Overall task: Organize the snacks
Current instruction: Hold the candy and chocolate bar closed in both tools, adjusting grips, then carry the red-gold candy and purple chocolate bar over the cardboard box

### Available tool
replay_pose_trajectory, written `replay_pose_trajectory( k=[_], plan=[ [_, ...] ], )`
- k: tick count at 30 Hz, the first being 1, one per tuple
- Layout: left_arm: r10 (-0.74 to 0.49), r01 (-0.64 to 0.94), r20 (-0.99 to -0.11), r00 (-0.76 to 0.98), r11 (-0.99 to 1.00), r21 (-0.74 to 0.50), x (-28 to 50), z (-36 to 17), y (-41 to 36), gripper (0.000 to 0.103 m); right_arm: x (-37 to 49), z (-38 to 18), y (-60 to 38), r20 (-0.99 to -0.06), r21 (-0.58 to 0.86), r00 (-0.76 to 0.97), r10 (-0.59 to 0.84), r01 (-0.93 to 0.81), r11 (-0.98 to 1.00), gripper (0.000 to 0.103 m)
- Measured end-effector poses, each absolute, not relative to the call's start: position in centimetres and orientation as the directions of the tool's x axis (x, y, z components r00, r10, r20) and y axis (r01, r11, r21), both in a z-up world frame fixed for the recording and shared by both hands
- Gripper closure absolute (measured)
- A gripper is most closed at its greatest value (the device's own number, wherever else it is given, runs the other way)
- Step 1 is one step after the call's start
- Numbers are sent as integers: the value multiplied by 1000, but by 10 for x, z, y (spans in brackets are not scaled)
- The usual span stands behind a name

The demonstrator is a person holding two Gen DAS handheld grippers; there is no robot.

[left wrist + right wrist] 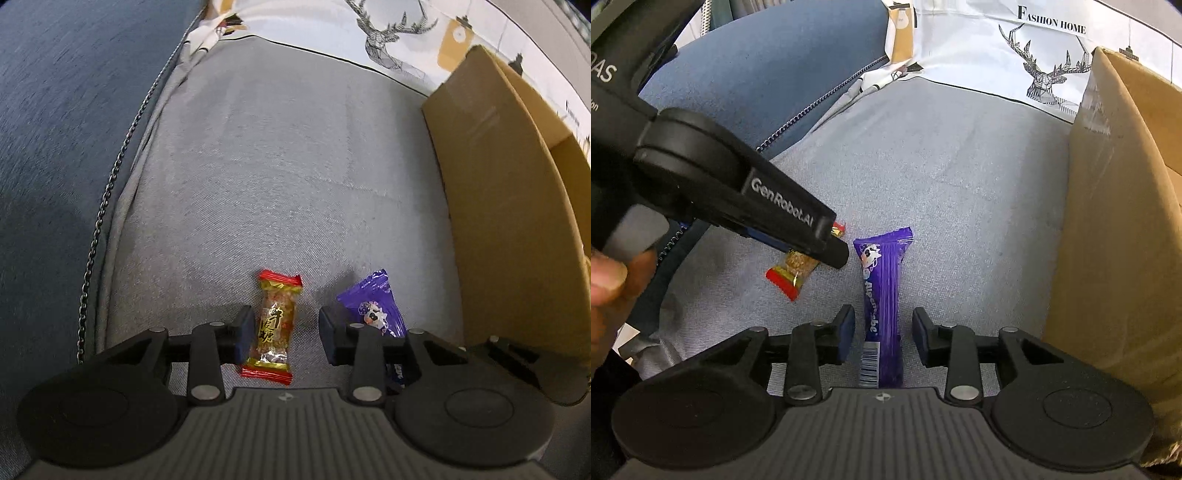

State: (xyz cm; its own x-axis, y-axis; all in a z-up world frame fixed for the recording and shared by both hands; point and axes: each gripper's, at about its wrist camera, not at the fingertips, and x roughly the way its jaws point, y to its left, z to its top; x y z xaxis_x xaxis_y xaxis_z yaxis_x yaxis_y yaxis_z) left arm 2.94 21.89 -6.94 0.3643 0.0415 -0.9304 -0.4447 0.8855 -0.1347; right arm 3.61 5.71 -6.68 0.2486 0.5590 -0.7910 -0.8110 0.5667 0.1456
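Observation:
A red-and-gold wrapped candy lies on the grey sofa cushion between the fingers of my left gripper, which is open around it; its left pad touches or nearly touches the wrapper. A purple Alpenliebe stick pack lies lengthwise between the fingers of my right gripper, which is open around it. The purple pack also shows in the left wrist view, right of the left gripper. In the right wrist view the left gripper's body hangs over the red candy.
An open cardboard box stands on the cushion at the right; it also shows in the right wrist view. A blue armrest rises on the left. A white deer-print cloth lies at the back.

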Motion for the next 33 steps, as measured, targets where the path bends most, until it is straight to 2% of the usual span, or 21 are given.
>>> replay_pose_trajectory(
  k=[5, 6, 9, 13, 33],
  plan=[
    [58, -423, -931, 361, 900, -108, 33, -72, 215, 62, 35, -67, 60, -791, 133, 256, 556, -815, 564, 69],
    [64, -418, -931, 359, 903, -100, 33, -73, 213, 64, 35, -67, 60, -792, 125, 259, 553, -818, 562, 72],
    [86, -412, -930, 356, 908, -73, 33, -73, 213, 84, 32, -65, 61, -789, 115, 266, 554, -822, 558, 86],
    [77, -428, -922, 378, 898, -100, 31, -71, 219, 84, 32, -61, 59, -770, 123, 278, 574, -819, 561, 88],
    [73, -453, -853, 517, 869, -200, 28, -51, 225, 85, 32, -53, 55, -726, 127, 314, 612, -813, 568, 89]
  ],
)
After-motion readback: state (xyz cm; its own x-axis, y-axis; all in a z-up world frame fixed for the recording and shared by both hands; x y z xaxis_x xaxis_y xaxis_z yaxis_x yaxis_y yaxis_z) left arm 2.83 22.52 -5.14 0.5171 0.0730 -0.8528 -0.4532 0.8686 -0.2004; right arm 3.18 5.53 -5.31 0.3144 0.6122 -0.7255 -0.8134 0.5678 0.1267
